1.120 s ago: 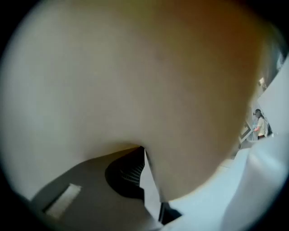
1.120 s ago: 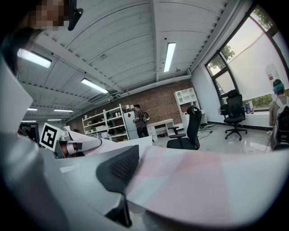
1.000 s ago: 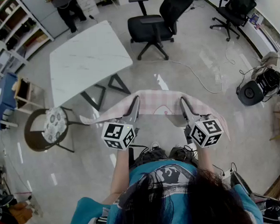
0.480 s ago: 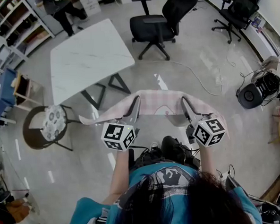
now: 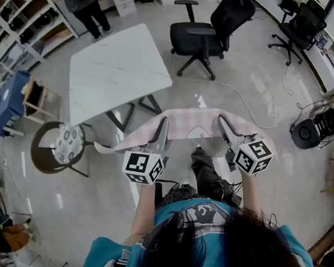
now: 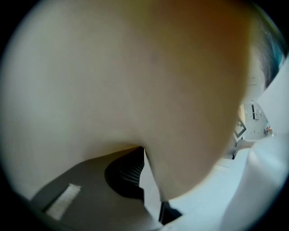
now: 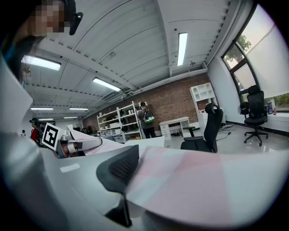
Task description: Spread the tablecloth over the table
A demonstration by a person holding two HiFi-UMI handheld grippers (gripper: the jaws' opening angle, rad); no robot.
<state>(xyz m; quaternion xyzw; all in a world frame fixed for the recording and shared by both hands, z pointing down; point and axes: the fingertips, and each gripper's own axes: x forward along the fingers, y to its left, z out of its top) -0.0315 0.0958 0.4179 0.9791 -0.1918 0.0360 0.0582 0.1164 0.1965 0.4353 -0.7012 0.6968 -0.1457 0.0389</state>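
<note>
Ahead and to your left, the white worktop (image 5: 115, 65) stands well apart. Your left tongs (image 5: 163, 124), the nearer, clench one side of the pink checked tablecloth (image 5: 191, 122), stretched crosswise above the floor; your right tongs (image 5: 221, 122) clench the other.

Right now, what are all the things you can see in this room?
tablecloth: one, pink-and-white check, stretched between the two grippers.
table: one, white, ahead on the left.
office chairs: two, black, one right of the table, one far right.
stool: one, patterned round seat, beside the table's near left corner.
shelves: one row, white, along the left wall.
person: one, dark trousers, standing beyond the table.
left gripper: one, grey, fingers shut on the tablecloth.
right gripper: one, grey, fingers shut on the tablecloth.
</note>
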